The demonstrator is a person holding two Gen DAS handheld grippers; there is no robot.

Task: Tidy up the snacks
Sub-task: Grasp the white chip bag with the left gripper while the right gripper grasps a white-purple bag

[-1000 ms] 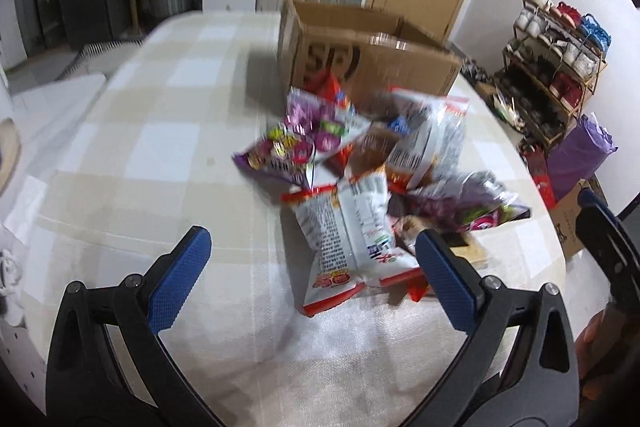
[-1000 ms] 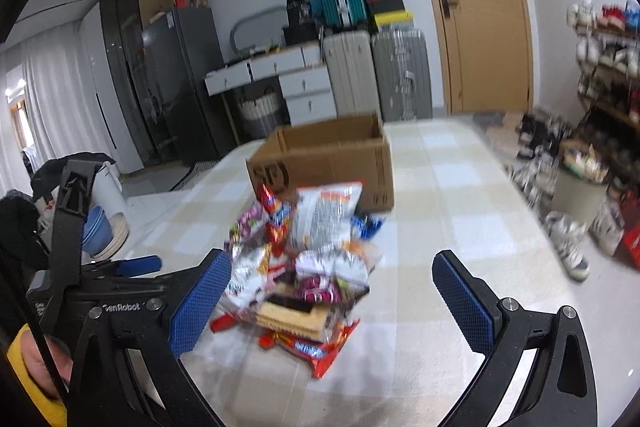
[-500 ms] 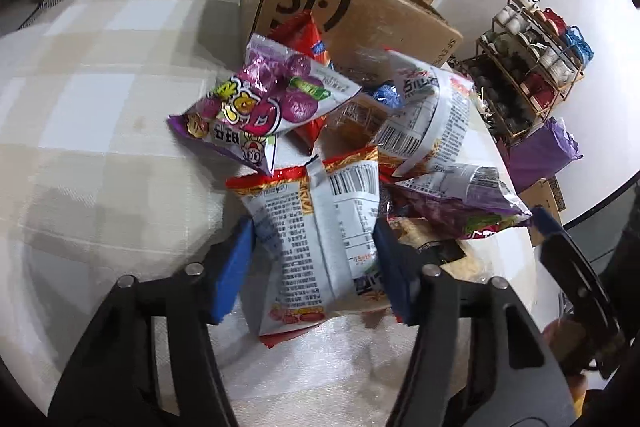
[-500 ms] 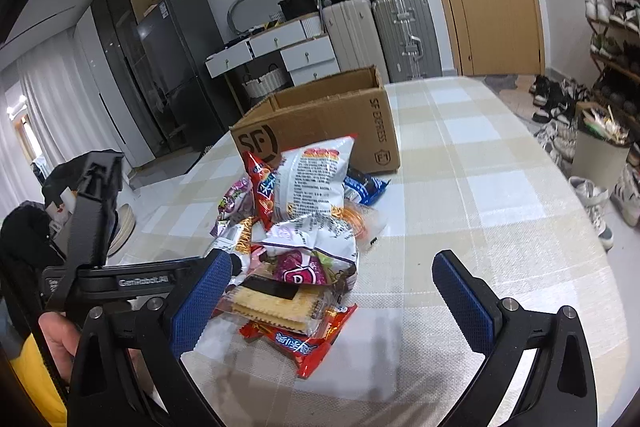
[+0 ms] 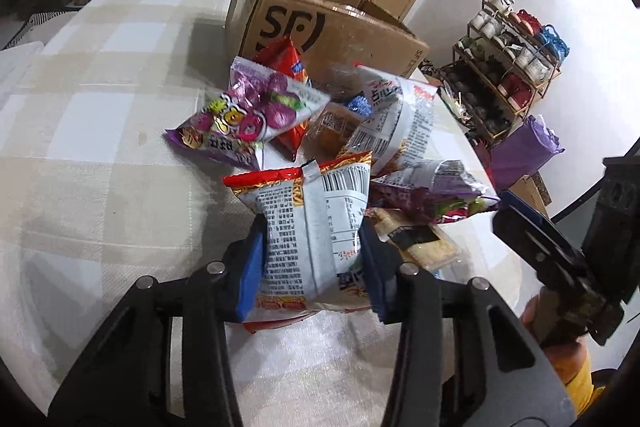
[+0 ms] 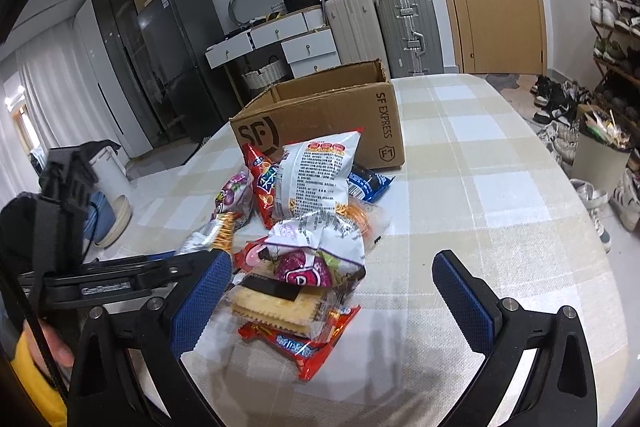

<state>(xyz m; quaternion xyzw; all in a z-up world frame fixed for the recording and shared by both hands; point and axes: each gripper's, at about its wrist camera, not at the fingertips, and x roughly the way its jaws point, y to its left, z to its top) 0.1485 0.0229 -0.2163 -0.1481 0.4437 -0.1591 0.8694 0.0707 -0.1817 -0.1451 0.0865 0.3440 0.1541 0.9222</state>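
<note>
Blue pads of the left gripper (image 5: pixel 312 263) clamped on a white-and-red snack bag (image 5: pixel 308 227), jaws just finished closing, bag squeezed between them at the near edge of the snack pile (image 6: pixel 304 227). Right gripper (image 6: pixel 332 295) spread wide, nothing pinched, left pad just beside a clear-wrapped cracker pack (image 6: pixel 276 303) with a red wrapper (image 6: pixel 304 339) under it at 6 o'clock. Only in the left view: purple candy bag (image 5: pixel 244 123) at 10 o'clock of the held bag, shoe rack (image 5: pixel 508 63) way off at 2 o'clock. Only in the right view: blue packet (image 6: pixel 368 183) poking out at 1 o'clock behind the tall white bag (image 6: pixel 316 179), plus silver suitcases (image 6: pixel 384 27) and a fridge (image 6: pixel 176 59) along the far wall. Further back, open cardboard box (image 6: pixel 320 119) standing on the checked tablecloth (image 6: pixel 500 187), just behind the pile, touching or not hard to tell. Inside of the box hidden from both cameras. Lower end of the held bag cut off behind the pads. Print on the bags too small to read. Bit of yellow sleeve (image 6: pixel 36 387) at 8 o'clock, mostly out of frame.
</note>
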